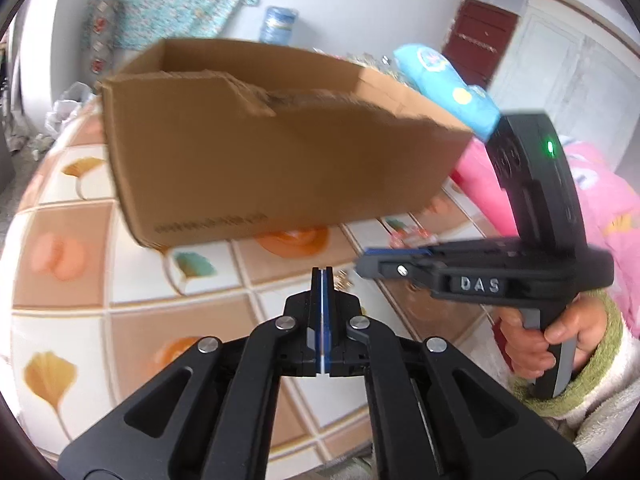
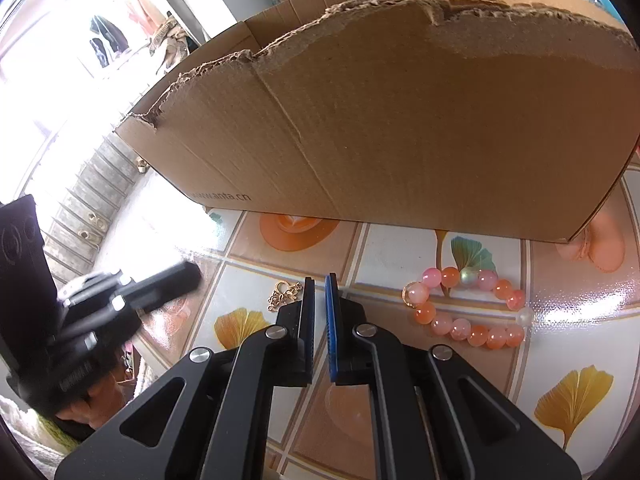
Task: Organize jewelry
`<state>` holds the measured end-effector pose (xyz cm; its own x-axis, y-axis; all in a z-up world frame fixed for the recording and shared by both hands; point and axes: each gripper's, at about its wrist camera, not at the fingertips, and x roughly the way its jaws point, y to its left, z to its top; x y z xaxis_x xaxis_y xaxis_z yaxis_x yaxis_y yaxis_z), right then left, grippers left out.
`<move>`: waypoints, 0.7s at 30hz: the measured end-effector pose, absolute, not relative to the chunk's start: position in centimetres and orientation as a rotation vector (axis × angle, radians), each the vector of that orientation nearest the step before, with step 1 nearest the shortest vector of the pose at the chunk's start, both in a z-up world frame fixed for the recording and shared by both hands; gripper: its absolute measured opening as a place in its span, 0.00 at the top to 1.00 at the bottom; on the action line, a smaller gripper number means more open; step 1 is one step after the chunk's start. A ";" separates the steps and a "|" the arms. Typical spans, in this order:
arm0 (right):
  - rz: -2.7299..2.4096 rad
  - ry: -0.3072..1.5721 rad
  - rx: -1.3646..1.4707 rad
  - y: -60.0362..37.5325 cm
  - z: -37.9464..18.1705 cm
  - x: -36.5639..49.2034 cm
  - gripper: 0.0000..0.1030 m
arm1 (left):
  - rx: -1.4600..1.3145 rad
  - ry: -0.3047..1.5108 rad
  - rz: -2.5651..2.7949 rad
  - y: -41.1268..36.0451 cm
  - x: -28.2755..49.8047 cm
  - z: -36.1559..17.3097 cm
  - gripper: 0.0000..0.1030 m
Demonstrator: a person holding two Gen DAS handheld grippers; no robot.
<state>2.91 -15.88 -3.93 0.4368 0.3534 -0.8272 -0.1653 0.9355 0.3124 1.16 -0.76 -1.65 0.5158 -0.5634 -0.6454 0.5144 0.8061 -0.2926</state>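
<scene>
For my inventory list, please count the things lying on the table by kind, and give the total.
Cardboard box: 1
Bead bracelet: 1
Gold chain: 1
Total: 3

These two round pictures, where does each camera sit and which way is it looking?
Left wrist view: sits on the left gripper, looks down across the tiled table at the cardboard box; shows the right gripper and the person's right hand.
Right wrist view: sits on the right gripper, looks down at the box, a gold chain and a bead bracelet; shows the left gripper.
Shared: box, table, chain, each other's gripper.
</scene>
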 end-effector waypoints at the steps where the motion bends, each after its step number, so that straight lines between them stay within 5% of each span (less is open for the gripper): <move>1: 0.325 1.070 0.202 -15.9 -3.9 2.9 0.94 | -0.053 0.802 -0.656 -1.2 1.1 -1.8 0.94; 21: 0.433 1.052 0.387 -18.6 -5.6 3.2 0.94 | 0.335 0.802 -0.692 -6.5 1.7 -2.9 0.94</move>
<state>3.16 -18.63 -5.59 0.4269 0.5166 -0.7422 -0.1557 0.8505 0.5024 1.67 -6.53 -2.85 0.4944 -0.4370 -0.7514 0.6792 0.7337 0.0202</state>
